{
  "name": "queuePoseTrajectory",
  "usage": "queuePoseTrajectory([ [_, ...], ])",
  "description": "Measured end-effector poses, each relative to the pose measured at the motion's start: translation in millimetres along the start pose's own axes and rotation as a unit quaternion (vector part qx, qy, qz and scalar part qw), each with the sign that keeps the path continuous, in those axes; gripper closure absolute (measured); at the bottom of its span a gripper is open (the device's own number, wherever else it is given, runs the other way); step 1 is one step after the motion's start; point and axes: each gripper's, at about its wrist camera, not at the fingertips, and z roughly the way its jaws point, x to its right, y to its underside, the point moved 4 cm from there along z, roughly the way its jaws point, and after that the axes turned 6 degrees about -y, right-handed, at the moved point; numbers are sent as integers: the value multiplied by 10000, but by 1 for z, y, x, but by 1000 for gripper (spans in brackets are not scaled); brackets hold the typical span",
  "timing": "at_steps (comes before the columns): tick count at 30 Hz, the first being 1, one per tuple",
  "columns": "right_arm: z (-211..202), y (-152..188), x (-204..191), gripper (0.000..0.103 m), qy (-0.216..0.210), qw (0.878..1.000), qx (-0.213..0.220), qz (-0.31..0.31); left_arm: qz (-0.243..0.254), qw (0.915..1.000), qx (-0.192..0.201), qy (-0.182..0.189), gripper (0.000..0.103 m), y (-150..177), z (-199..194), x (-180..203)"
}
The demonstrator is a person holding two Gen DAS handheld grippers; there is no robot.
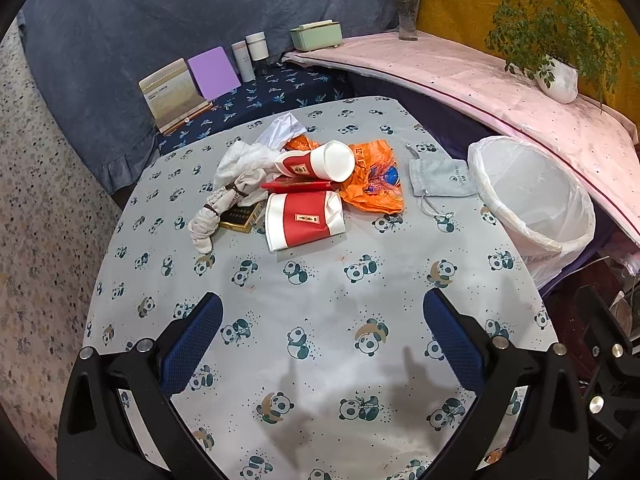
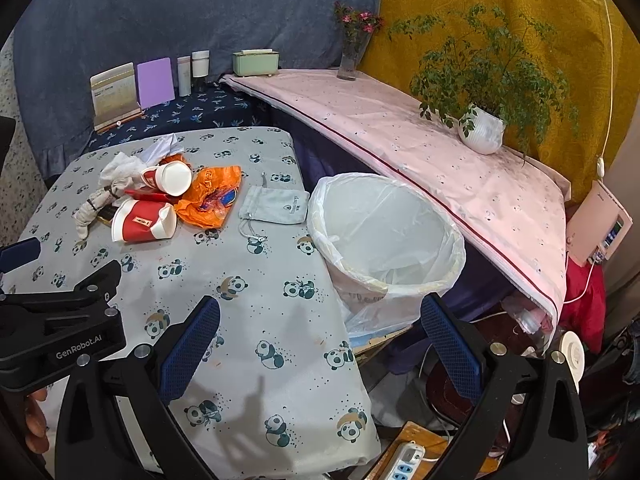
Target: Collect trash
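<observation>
Far beyond my left gripper [image 1: 322, 338], jaws wide and empty, lay the trash pile [image 1: 298, 184]; my right gripper [image 2: 320, 340], also wide, hung near the lined bin [image 2: 384, 236].

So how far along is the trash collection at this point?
Nothing looks done: the lined bin appears empty. Nothing is in hand either; the left gripper and right gripper are both open, hovering short of the pile. Left on the panda tablecloth: two red-and-white paper cups, the orange plastic bag, crumpled white tissue and a small dark box.
</observation>
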Motion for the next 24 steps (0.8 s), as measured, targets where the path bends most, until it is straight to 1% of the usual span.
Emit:
queuePoseTrajectory([
  [13,2,-10,-7,7,34,9999,-84,-137,-51,10000,-31,34,7,-8,1,-6],
  [24,8,-14,-9,7,3,9997,-158,-182,-123,9997,-218,0,7,-7,10,-15],
])
